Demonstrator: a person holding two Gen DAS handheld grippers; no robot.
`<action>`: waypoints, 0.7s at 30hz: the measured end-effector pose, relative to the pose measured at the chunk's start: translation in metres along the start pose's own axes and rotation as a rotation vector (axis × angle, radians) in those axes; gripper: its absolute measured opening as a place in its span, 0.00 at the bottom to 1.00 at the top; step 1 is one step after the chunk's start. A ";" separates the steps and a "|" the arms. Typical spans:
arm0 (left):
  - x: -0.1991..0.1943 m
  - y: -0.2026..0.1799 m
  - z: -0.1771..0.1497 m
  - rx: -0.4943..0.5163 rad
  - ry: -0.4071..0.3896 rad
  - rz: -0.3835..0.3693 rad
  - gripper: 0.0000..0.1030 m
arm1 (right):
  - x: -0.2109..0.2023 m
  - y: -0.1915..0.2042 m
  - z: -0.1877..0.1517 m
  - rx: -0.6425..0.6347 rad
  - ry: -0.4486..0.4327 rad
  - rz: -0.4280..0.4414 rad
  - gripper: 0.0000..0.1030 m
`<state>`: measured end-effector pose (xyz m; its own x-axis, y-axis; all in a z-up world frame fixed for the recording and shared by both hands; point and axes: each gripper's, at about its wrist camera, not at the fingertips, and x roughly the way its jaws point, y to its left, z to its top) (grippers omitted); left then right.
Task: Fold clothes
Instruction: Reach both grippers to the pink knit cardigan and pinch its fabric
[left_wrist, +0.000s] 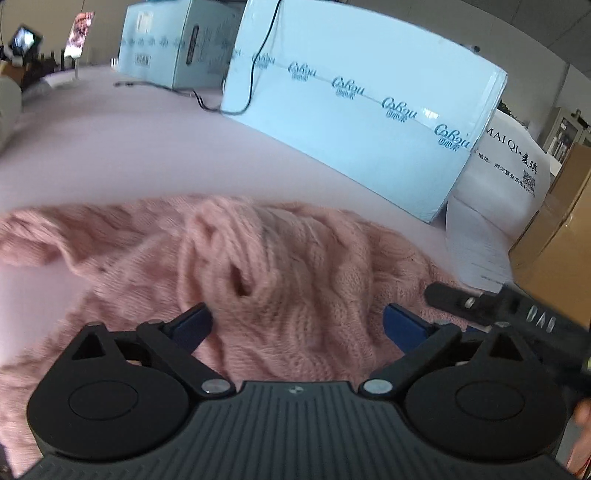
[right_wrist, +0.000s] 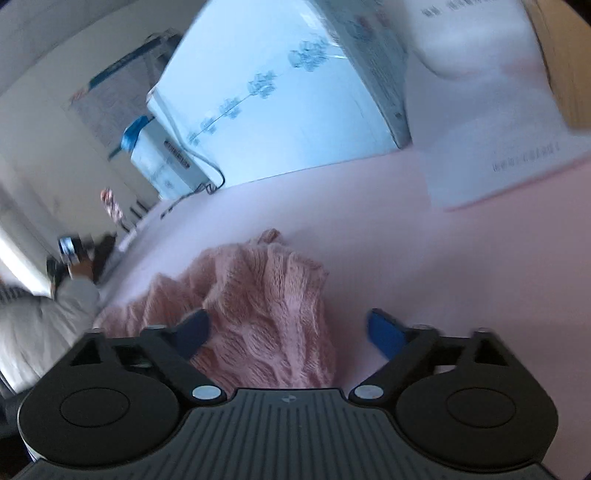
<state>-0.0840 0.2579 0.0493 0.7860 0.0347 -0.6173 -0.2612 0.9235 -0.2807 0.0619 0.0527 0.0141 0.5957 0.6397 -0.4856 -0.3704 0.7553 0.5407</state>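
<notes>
Though rumpled and bunched, sweater (left_wrist: 280, 266) reads as thick, soft cable knit in pink: light for its bulk, limp, stretchy, grippy rather than slick, not fragile. Lies on the pale pink surface (left_wrist: 110, 147), spread across the lower half of the left wrist view, with one sleeve or edge trailing toward 9 o'clock and a raised fold at centre. In the right wrist view, shows as a narrower heap running from centre down toward 6 o'clock, its far tip pointing to 12.

Left claw (left_wrist: 295, 325) spread wide over the knit, blue pads apart, nothing pinched between them. Right claw (right_wrist: 288, 330) also parted, with wool lying between the pads but no squeeze visible; left pad close against or over the fabric, right pad over bare surface. Counted as open, both.

Likely to sag and drag when lifted from one point, so better taken at two spots along a hem or shoulder line, each bite through a single thick layer near an edge. Best avoided: the loose fold at centre, which would lift as a lump. Worth watching: snagging of yarn on pad corners, and stretching if pulled apart hard.

Beyond the sweater, toward 1 o'clock in the left view, large pale blue boxes (left_wrist: 369, 110) stand well clear.
</notes>
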 end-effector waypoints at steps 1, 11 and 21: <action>0.004 0.000 -0.003 0.003 -0.017 0.010 0.91 | 0.000 -0.003 -0.002 0.020 -0.009 0.022 0.67; 0.017 -0.004 -0.014 0.093 -0.084 0.113 0.51 | -0.012 0.001 -0.018 -0.134 -0.004 0.162 0.41; 0.011 0.002 -0.012 0.087 -0.052 0.052 0.16 | -0.026 -0.007 -0.015 -0.175 -0.036 0.133 0.07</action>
<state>-0.0830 0.2555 0.0329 0.8014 0.1007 -0.5896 -0.2541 0.9497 -0.1831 0.0383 0.0326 0.0124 0.5575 0.7321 -0.3915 -0.5632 0.6800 0.4695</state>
